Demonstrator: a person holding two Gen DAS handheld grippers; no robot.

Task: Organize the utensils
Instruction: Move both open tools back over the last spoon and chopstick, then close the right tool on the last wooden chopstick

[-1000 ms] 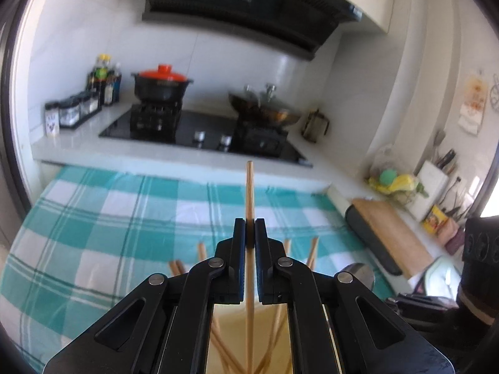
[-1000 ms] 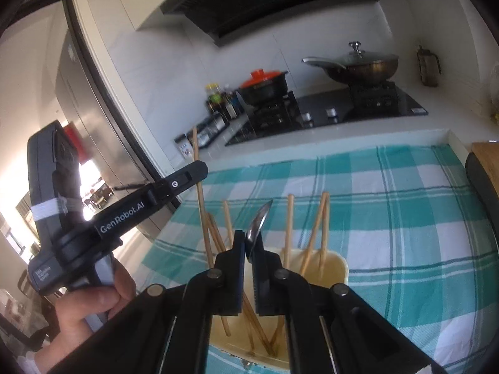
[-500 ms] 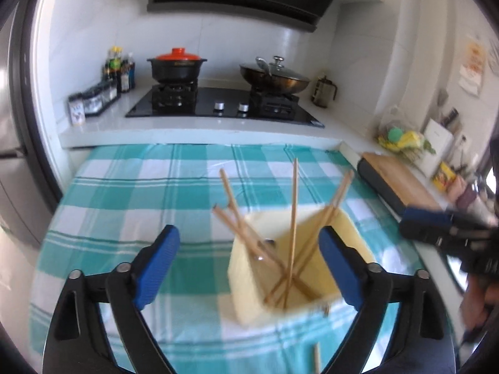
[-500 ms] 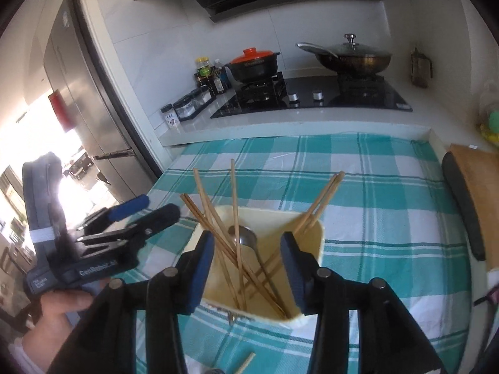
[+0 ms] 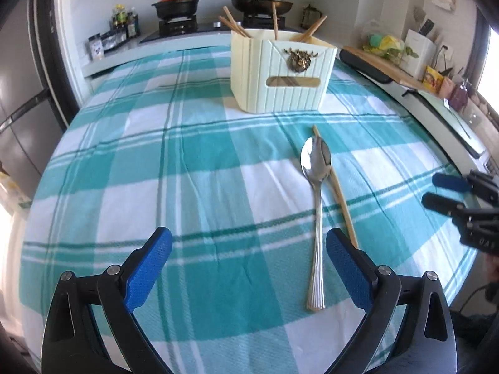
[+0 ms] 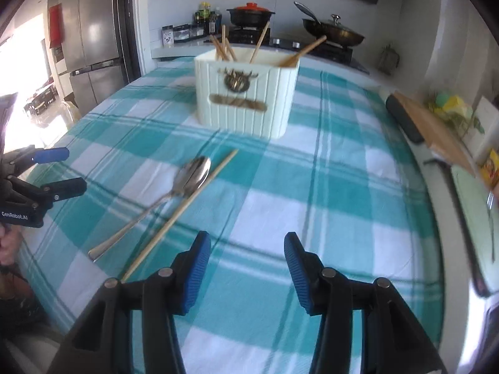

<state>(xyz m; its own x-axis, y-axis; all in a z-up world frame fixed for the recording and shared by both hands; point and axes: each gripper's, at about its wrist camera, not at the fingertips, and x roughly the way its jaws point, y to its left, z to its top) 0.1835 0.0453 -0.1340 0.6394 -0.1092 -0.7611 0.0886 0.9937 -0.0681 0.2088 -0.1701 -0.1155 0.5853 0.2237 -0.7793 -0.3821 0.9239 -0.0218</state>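
Both of my grippers are over the near edge of the table, which is covered in a teal checked cloth. My left gripper has just been opening and stands wide with nothing between its pads. My right gripper is about half open, also empty. The cream utensil holder stands at the far middle of the cloth, upright, with several wooden chopsticks leaning out of its top; that portion of the sorting looks done. Left on the cloth, between holder and grippers: one metal spoon, bowl toward the holder and handle toward me, and one loose chopstick lying just beside it on the right, crossing under or against the spoon bowl; I cannot tell which. Judgement: two pieces remain to be picked up and put in the holder.
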